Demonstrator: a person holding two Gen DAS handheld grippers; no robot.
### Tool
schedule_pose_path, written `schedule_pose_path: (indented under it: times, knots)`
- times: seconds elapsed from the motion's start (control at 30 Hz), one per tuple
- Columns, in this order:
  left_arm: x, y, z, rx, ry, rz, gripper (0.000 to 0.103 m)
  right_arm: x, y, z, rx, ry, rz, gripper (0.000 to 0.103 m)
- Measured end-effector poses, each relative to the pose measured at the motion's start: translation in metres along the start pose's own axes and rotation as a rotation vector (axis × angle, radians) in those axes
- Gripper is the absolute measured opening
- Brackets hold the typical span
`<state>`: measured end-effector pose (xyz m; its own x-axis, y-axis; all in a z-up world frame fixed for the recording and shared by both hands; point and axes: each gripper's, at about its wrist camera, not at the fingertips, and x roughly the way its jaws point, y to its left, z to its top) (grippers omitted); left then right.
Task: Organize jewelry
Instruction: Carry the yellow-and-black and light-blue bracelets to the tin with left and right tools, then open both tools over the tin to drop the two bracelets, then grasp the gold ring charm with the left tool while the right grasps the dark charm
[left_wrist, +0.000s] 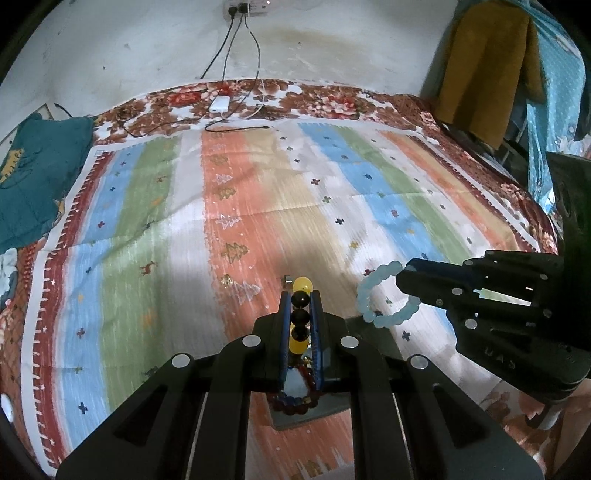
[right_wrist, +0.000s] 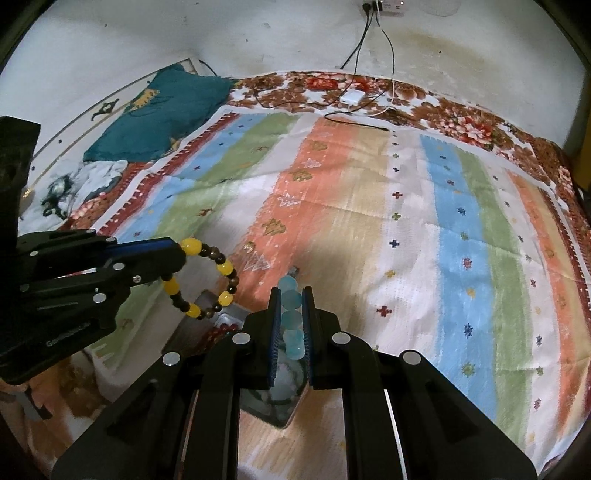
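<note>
My left gripper is shut on a yellow-and-black bead bracelet and holds it above a grey tray that has a dark red bead bracelet in it. The left gripper and its yellow-and-black bracelet also show in the right wrist view. My right gripper is shut on a pale blue bead bracelet, held above the tray. In the left wrist view the right gripper holds the blue bracelet in the air.
A striped cloth covers a floral bedspread. A teal pillow lies at the far left. A white charger with cables lies at the far edge by the wall. Clothes hang at the right.
</note>
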<state>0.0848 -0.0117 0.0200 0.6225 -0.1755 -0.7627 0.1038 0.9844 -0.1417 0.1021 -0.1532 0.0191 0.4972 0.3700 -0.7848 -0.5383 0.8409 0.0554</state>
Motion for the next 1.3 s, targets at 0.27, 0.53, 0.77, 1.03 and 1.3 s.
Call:
schedule_pose_path:
  times: [0.27, 0.53, 0.77, 1.03, 1.3]
  knots:
    - [-0.001, -0.005, -0.016, 0.004, 0.037, -0.024, 0.009, 0.003, 0.005, -0.017, 0.006, 0.033, 0.026, 0.012]
    - [0.007, -0.001, -0.019, -0.021, 0.070, 0.020, 0.034, 0.009, 0.001, -0.023, 0.035, 0.063, 0.005, 0.017]
    - [0.016, 0.019, -0.013, -0.071, 0.085, 0.074, 0.051, 0.019, -0.008, -0.022, 0.059, 0.085, -0.021, 0.041]
    - [0.035, 0.049, 0.000, -0.161, 0.131, 0.074, 0.062, 0.036, -0.020, -0.015, 0.109, 0.117, -0.010, 0.055]
    - [0.058, 0.070, 0.006, -0.244, 0.183, 0.055, 0.068, 0.055, -0.027, -0.006, 0.134, 0.151, 0.004, 0.067]
